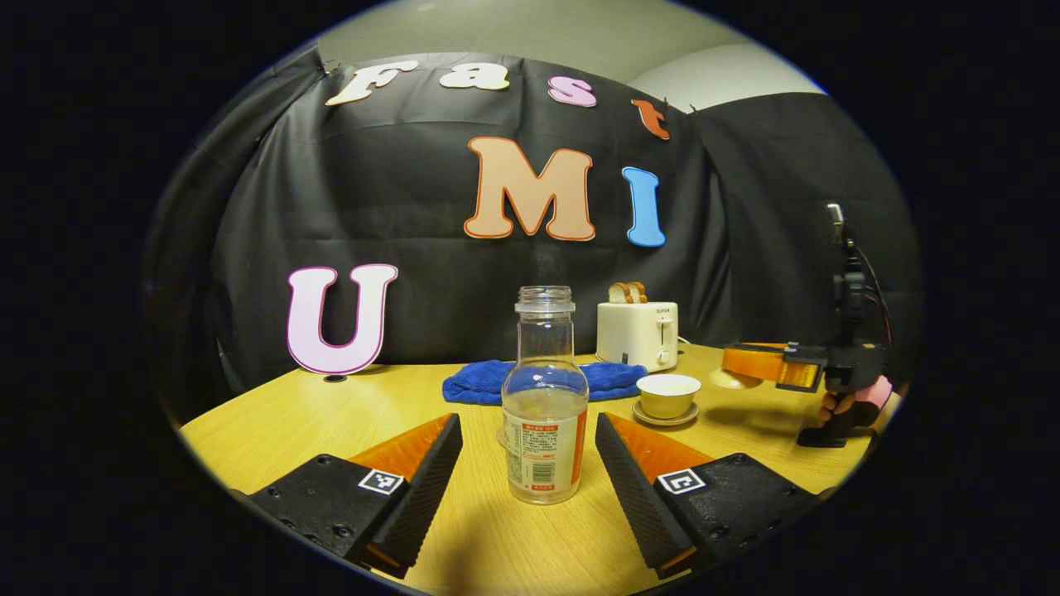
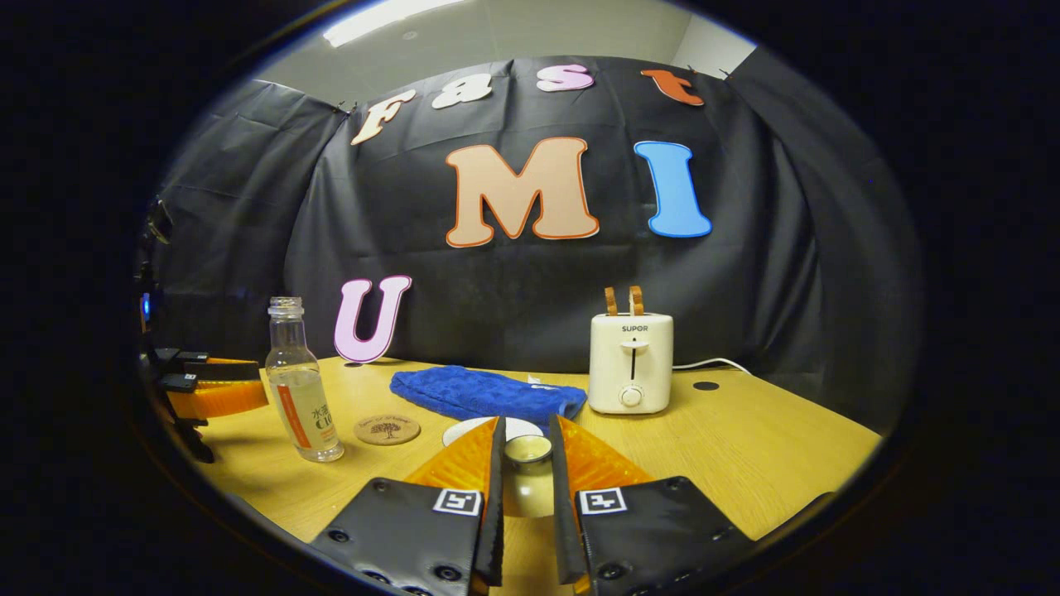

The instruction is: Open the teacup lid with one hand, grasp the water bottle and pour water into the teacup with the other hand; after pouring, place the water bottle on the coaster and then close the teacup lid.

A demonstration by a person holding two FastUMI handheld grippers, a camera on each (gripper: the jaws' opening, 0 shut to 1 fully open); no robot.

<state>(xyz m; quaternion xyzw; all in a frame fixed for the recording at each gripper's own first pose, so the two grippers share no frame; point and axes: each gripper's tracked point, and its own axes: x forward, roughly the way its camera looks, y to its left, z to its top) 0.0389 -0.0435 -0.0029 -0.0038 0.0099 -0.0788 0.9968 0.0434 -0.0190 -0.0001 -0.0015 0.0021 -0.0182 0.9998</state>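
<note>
In the left gripper view, the water bottle (image 1: 545, 396) is standing straight up on the table (image 1: 331, 422), and this note uses it as the landmark. It is sitting right between the two fingers of the left gripper (image 1: 528, 463), which are spread wide apart and not touching it. Its long side is pointing up, so the fingers only need to squeeze in from both sides. The bottle is clear, has no cap on, and is holding a little water behind an orange and white label. Behind the bottle and to its right, the teacup (image 1: 668, 394) is sitting open on its saucer (image 1: 665, 416). Farther right of the bottle, the right gripper (image 1: 770, 364) is hanging in the air above the table, with something pale at its tip.

In the right gripper view, the right gripper's (image 2: 527, 463) fingers are pinching the teacup lid (image 2: 527, 451) by its knob. The bottle (image 2: 301, 385) is standing far off to the left, with the left gripper (image 2: 211, 385) just beside it, so the left gripper is much nearer. The coaster (image 2: 387, 430) is lying just to the right of the bottle.
</note>
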